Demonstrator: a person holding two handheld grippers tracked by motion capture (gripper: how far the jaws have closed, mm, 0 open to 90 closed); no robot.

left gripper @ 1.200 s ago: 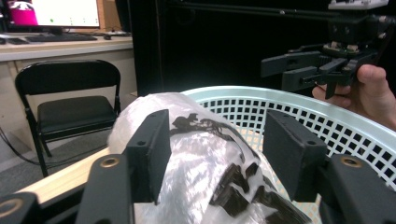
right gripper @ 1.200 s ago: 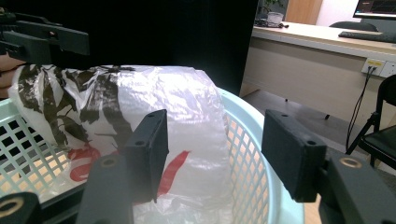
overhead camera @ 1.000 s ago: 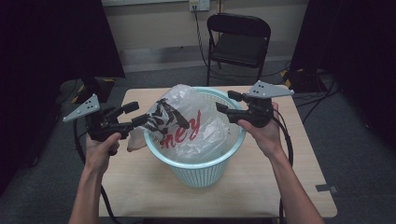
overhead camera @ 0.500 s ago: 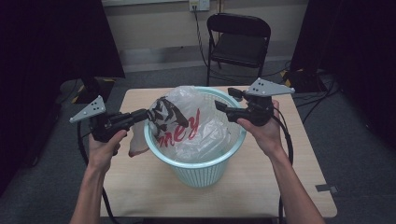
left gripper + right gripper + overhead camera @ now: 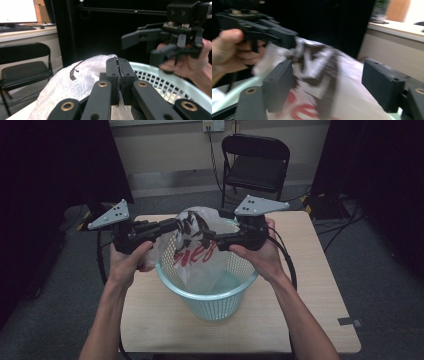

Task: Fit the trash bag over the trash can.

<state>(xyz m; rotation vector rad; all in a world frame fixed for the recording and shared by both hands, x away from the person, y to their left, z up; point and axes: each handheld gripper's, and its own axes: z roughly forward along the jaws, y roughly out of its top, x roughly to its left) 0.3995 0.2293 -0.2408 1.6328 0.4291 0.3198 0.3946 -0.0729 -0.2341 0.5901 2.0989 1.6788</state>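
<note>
Plastic bag [image 5: 197, 247], clear with red and black print, is draped half into the pale green mesh basket [image 5: 215, 290] that stands in the middle of the table [image 5: 310, 285], its top bunched up over the basket's rim on the side toward the left edge. Left gripper [image 5: 175, 225] has its jaws pressed together on a fold of the film at the very top of the bag; in the left gripper view [image 5: 118, 72] the pads meet with the thin plastic pinched between them. Right gripper [image 5: 210, 237] hovers over the basket mouth with its jaws spread wide and nothing between them, and in the right gripper view [image 5: 327, 85] the printed film sits in the gap, blurred.

The risk, as I read it: that single pinch is all that holds the bag up. A hard tug and the film could slide out of the pads or tear at the fold. If the right jaws close on too little of the slack film, they may grab air or just a wrinkle. The basket looks light too, so a sideways pull on the bag could drag or tip it toward the left edge of the table
</note>
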